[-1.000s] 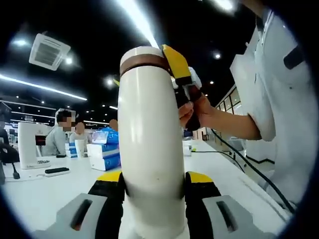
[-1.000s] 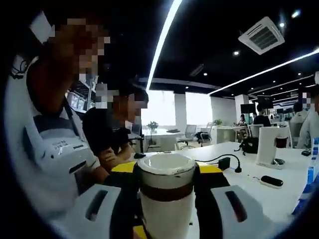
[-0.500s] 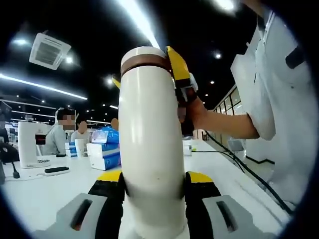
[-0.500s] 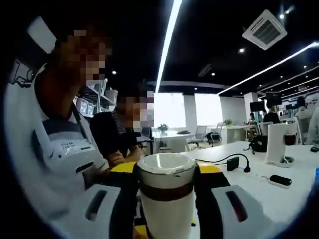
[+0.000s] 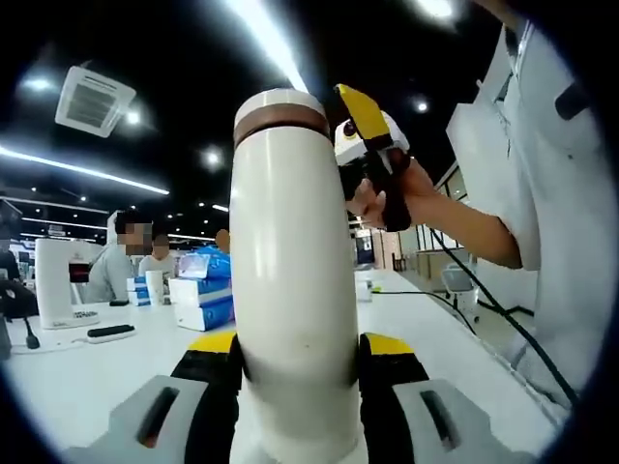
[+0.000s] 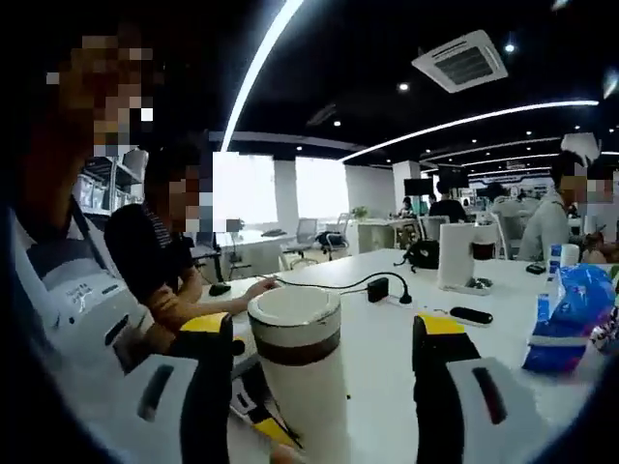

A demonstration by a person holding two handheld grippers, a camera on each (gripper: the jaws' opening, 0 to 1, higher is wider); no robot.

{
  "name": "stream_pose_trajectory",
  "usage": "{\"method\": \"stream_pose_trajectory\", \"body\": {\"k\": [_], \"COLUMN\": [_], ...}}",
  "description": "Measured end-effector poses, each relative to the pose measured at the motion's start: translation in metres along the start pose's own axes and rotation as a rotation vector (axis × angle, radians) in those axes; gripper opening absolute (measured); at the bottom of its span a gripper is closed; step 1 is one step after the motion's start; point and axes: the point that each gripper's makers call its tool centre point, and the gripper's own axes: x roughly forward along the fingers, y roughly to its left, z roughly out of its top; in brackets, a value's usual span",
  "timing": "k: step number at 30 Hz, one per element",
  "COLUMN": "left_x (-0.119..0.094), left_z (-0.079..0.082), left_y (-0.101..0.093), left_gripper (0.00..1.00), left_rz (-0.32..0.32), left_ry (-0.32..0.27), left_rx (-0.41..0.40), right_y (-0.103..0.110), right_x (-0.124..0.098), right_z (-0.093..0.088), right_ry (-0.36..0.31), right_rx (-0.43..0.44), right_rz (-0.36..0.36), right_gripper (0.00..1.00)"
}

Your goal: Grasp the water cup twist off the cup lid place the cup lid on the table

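In the left gripper view, a white box-shaped machine (image 5: 53,280) stands at the far left on the white table (image 5: 87,372), with a dark flat gadget (image 5: 109,332) lying near it and blue and white boxes (image 5: 201,290) a bit further right. In the middle of the frame stands the water cup (image 5: 293,290): tall, round and creamy white, with a brown band near its top. The cup lid (image 5: 280,104) is white and sits on top of that band. The left gripper (image 5: 298,372) squeezes the bottom of the cup between its two yellow-tipped black jaws, one on each side. To the upper right of the cup is the right gripper (image 5: 368,130), held by a hand (image 5: 392,193), with its yellow tip just beside the lid and not touching it. In the right gripper view, a person in white (image 6: 77,290) fills the left side. The cup (image 6: 300,377) stands a little left of the middle, with its cup lid (image 6: 293,309) on. The jaws of the right gripper (image 6: 327,338) are spread wide, and the cup is near the left one with a clear gap on the right. At the far right of the table (image 6: 387,387) lies a blue and white packet (image 6: 571,314).
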Motion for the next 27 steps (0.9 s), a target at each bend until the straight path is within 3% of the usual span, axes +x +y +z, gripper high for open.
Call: {"method": "stream_pose_trajectory", "body": {"k": [4, 5, 8, 13, 15, 18, 22, 27], "left_x": [0.0, 0.0, 0.0, 0.0, 0.0, 0.0, 0.0, 0.0], "left_z": [0.0, 0.0, 0.0, 0.0, 0.0, 0.0, 0.0, 0.0], "left_y": [0.0, 0.0, 0.0, 0.0, 0.0, 0.0, 0.0, 0.0], "left_gripper": [0.49, 0.49, 0.49, 0.49, 0.49, 0.49, 0.49, 0.49], "left_rz": [0.001, 0.002, 0.003, 0.004, 0.004, 0.004, 0.004, 0.005], "left_ry": [0.001, 0.002, 0.003, 0.005, 0.006, 0.006, 0.007, 0.009], "left_rx": [0.001, 0.002, 0.004, 0.005, 0.004, 0.004, 0.006, 0.008], "right_y": [0.006, 0.012, 0.03, 0.044, 0.04, 0.045, 0.056, 0.053], "right_x": [-0.013, -0.016, -0.018, -0.019, -0.023, -0.022, -0.018, -0.018], "right_z": [0.01, 0.017, 0.02, 0.016, 0.012, 0.005, 0.001, -0.002], "right_ry": [-0.052, -0.084, -0.09, -0.107, -0.088, -0.052, -0.066, -0.077], "right_rx": [-0.011, -0.016, -0.025, -0.009, -0.075, -0.176, -0.151, -0.153], "right_rz": [-0.082, -0.109, -0.124, -0.18, -0.286, -0.365, -0.389, -0.454], "right_gripper": [0.79, 0.79, 0.81, 0.8, 0.77, 0.77, 0.77, 0.76]}}
